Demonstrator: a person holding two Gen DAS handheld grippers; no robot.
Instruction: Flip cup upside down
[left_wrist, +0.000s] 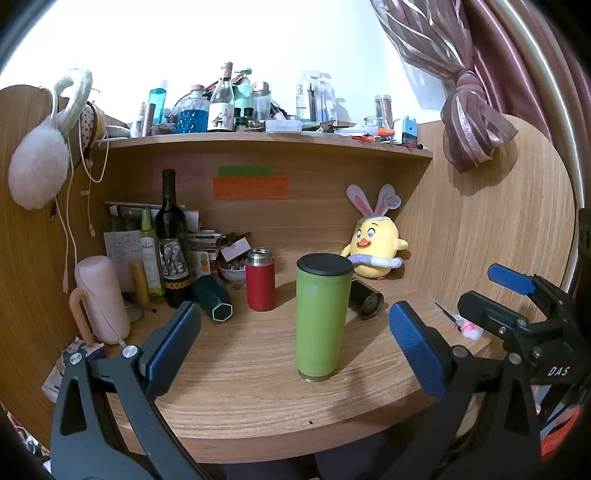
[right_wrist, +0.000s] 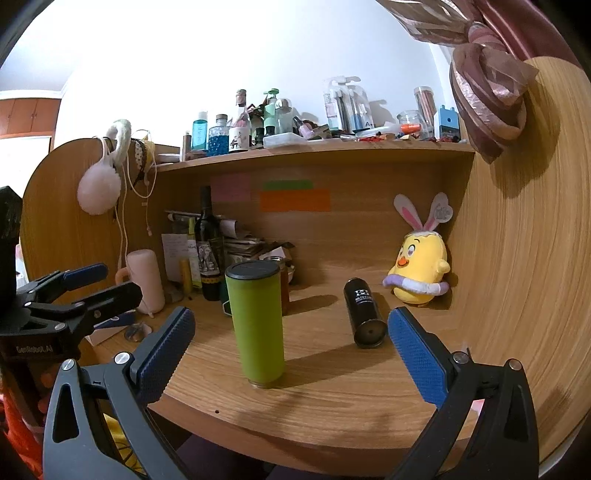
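Left wrist view alone shows red flask (left_wrist: 260, 280); both grippers' fingers released, cup (left_wrist: 320, 319) free.

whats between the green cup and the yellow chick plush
A black canister lying on its side sits between the green cup and the yellow chick plush; clearest in the right wrist view.

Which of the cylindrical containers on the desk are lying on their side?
Two: the black canister and the dark green hexagonal cup. The green tumbler and red flask stand.
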